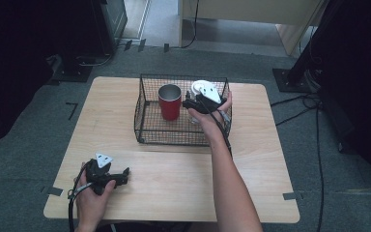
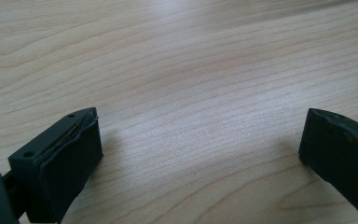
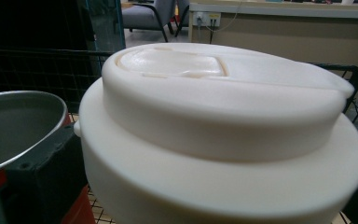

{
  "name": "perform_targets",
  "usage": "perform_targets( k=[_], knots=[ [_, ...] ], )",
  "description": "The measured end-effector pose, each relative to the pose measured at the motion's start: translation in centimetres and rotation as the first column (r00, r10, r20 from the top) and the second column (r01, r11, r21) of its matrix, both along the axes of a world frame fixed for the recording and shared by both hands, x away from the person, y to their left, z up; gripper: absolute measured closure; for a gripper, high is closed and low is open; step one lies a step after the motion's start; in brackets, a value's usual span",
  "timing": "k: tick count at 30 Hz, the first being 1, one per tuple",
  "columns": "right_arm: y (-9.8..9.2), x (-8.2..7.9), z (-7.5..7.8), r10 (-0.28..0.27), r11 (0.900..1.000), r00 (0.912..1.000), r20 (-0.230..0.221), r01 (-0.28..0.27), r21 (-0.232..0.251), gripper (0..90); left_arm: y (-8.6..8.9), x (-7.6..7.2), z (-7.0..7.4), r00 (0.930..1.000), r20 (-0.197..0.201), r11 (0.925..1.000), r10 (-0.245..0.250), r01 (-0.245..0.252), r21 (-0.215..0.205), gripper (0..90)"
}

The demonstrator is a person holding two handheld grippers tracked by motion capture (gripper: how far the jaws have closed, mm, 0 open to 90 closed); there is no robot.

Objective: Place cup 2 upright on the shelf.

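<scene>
My right gripper (image 1: pixel 192 103) has its jaws spread as wide as they go, standing on either side of the white lidded container (image 3: pixel 214 140); in the right gripper view the container sits right up between them, one jaw to its left, just beside the red cup (image 1: pixel 169 102). Whether the pads press on its sides I cannot tell. No earlier look tells me more than that.

My right hand (image 1: pixel 211 110) wraps the gripper body from behind, inside the wire basket (image 1: pixel 147 130), the grey three-cornered plate facing up. My forearm runs from the bottom edge of the high view up and slightly left, crossing the near wall of the basket.

My left gripper (image 1: pixel 124 175) has its jaws wide apart with bare wood between them, holding nothing. My left hand (image 1: pixel 92 191) keeps it low over the near left part of the table (image 1: pixel 174 183), pointing to the right along the tabletop, its cable trailing off the near edge.

Counting: one wire basket, standing at the far middle of the table; in it one red cup with a metal rim, upright and open, at the left; one white lidded container at the right, upright, near the cup. Two grippers, well apart.
</scene>
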State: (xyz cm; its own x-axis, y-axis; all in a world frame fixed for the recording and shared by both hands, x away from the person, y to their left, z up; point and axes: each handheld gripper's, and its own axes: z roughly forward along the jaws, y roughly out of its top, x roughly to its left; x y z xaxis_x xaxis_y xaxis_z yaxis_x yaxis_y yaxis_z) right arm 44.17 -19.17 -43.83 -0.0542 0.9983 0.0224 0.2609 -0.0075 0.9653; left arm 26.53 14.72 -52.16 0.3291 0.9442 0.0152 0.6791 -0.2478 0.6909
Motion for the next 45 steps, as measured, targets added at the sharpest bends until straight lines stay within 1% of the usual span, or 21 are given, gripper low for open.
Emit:
perform_targets(
  k=[2,3,5,6,7,10,12,15,18,20,21,26,29,31,32,36,37,38,40,43,45],
  knots=[
    [0.0,0.0,-0.1,0.015,1.000,0.9999,-0.006,-0.016,-0.003,0.0,0.0,0.0,0.0,1.0000,0.000,1.0000,0.000,0.000,0.000,0.0],
    [0.0,0.0,-0.2,0.026,1.000,0.9995,-0.017,-0.026,-0.011,0.0,0.0,0.0,0.0,1.0000,0.000,1.0000,0.000,0.000,0.000,0.0],
    [0.1,0.1,-0.8,0.041,0.998,0.9971,-0.064,-0.044,-0.048,0.0,0.0,0.0,0.0,1.0000,-0.001,1.0000,0.000,0.000,0.000,0.0],
    [0.1,0.1,-0.9,0.038,0.998,0.9966,-0.074,-0.042,-0.056,0.0,0.0,0.0,0.0,1.0000,0.000,1.0000,0.000,0.000,0.000,0.0],
    [0.1,0.2,-1.0,0.028,0.998,0.9968,-0.075,-0.032,-0.059,0.0,0.0,0.0,0.0,1.0000,0.000,1.0000,0.000,0.000,0.000,0.0],
    [0.0,0.1,-0.7,0.015,0.999,0.9979,-0.063,-0.018,-0.039,0.0,0.0,0.0,0.0,1.0000,0.000,1.0000,-0.001,0.001,0.001,0.0],
    [0.0,0.0,-0.6,0.018,0.999,0.9977,-0.065,-0.021,-0.043,0.0,0.0,0.0,0.0,1.0000,0.000,1.0000,0.000,0.000,0.000,0.0],
    [-0.2,-0.2,-0.5,0.020,0.998,0.9973,-0.071,-0.024,-0.065,0.0,0.0,0.0,0.0,1.0000,0.000,1.0000,0.000,0.000,0.000,0.0],
    [-0.4,-0.4,-0.4,0.023,0.998,0.9967,-0.078,-0.028,-0.063,0.0,0.0,0.0,0.0,1.0000,0.000,1.0000,0.001,-0.001,-0.001,0.0],
    [-0.5,-0.7,-0.3,0.032,0.998,0.9969,-0.072,-0.036,-0.058,0.0,0.0,0.0,0.0,1.0000,0.001,1.0000,0.002,-0.002,-0.002,0.0],
    [-0.6,-0.8,-0.2,0.039,0.997,0.9968,-0.069,-0.044,-0.065,0.0,0.0,0.0,0.0,1.0000,0.001,1.0000,0.001,-0.001,-0.002,0.0],
    [-0.7,-1.3,-0.1,0.058,0.995,0.9980,-0.027,-0.060,-0.081,0.0,0.0,0.0,0.0,1.0000,0.001,1.0000,0.001,-0.001,-0.002,0.0],
    [-0.7,-1.3,0.3,0.062,0.994,0.9981,0.001,-0.062,-0.085,0.0,0.0,0.0,0.0,1.0000,0.001,1.0000,0.001,-0.001,-0.001,0.0],
    [-0.8,-1.3,0.7,0.067,0.995,0.9977,-0.015,-0.067,-0.073,0.7,0.0,0.0,0.0,1.0000,0.001,1.0000,0.001,-0.001,-0.002,0.0],
    [-0.8,-1.2,0.8,0.069,0.995,0.9972,-0.027,-0.071,-0.076,0.9,0.0,0.0,0.0,1.0000,0.001,1.0000,0.001,-0.001,-0.002,0.0],
    [-0.8,-0.9,1.2,0.079,0.989,0.9937,-0.080,-0.089,-0.121,5.6,0.0,0.0,0.0,1.0000,0.000,1.0000,0.000,0.000,-0.001,0.0],
    [-0.8,-0.9,1.2,0.081,0.987,0.9920,-0.096,-0.093,-0.128,5.4,0.0,0.0,0.0,1.0000,0.000,1.0000,0.000,0.000,-0.001,0.0],
    [-0.8,-0.7,1.4,0.087,0.985,0.9889,-0.121,-0.103,-0.135,5.4,0.0,0.0,0.0,1.0000,0.000,1.0000,0.000,0.000,-0.001,0.0],
    [-0.8,-0.6,1.7,0.087,0.988,0.9831,-0.161,-0.106,-0.113,6.2,0.0,0.0,0.0,1.0000,0.000,1.0000,0.000,0.000,-0.001,0.0],
    [-0.8,-0.6,1.9,0.092,0.986,0.9749,-0.203,-0.118,-0.121,6.6,0.0,0.0,0.0,1.0000,0.000,1.0000,0.000,0.000,-0.001,0.0],
    [-0.8,-0.7,2.1,0.093,0.986,0.9700,-0.224,-0.121,-0.115,8.0,0.0,0.0,0.0,1.0000,0.000,1.0000,0.000,0.000,-0.001,0.0]
  ],
)
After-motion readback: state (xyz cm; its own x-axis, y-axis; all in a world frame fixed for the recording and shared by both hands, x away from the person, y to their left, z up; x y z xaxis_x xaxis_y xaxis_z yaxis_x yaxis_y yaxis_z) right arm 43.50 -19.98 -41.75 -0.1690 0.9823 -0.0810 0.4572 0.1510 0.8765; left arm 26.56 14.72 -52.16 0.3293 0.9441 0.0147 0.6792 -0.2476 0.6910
